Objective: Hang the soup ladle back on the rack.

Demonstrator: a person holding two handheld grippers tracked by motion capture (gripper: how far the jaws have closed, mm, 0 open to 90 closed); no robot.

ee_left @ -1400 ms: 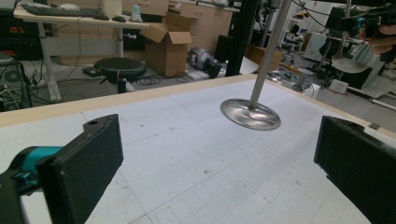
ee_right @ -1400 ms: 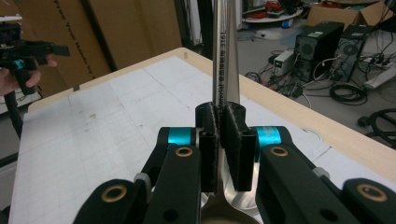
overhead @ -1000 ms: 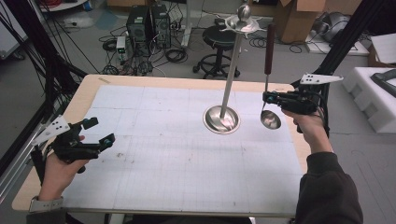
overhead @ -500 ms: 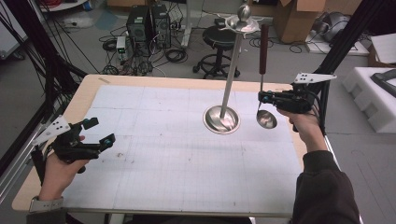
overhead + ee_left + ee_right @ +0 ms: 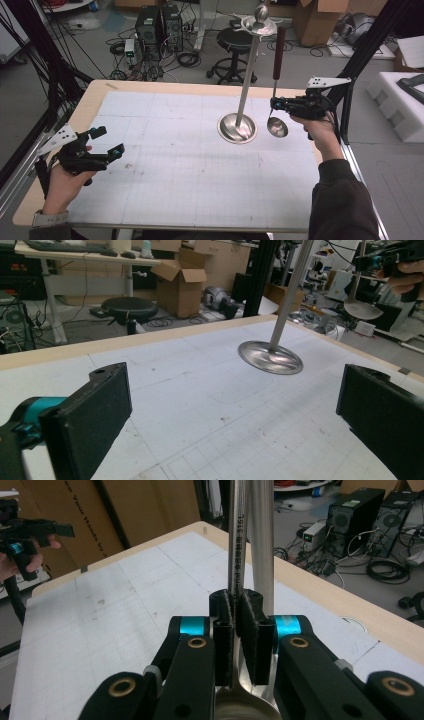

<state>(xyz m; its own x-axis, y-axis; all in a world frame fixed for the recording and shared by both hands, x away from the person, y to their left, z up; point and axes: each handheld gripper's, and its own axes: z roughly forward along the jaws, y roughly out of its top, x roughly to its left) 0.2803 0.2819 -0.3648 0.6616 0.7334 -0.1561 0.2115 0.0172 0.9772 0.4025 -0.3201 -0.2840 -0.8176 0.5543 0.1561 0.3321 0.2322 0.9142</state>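
A steel stand (image 5: 246, 80) with a round base (image 5: 237, 128) and a hooked top rises from the right half of the white gridded table (image 5: 175, 165). My right gripper (image 5: 274, 104) is shut on the thin shaft of a ladle (image 5: 277, 127), just right of the pole. The ladle hangs upright, bowl low over the table and dark handle (image 5: 278, 52) up. In the right gripper view the pads (image 5: 226, 625) pinch the shaft (image 5: 237, 540), with the pole (image 5: 261, 545) right behind. My left gripper (image 5: 109, 141) hangs open over the table's left side, nothing between its jaws (image 5: 235, 415).
Beyond the table's far edge are a black stool (image 5: 235, 40), computer towers (image 5: 157, 25) and cables on the floor. Cardboard boxes (image 5: 315, 20) stand at the back right. White foam blocks (image 5: 395, 100) sit off the right edge. Black frame posts (image 5: 370, 45) flank the table.
My right gripper has carried the ladle leftward, closer to the stand's pole. The left gripper has stayed where it was, open.
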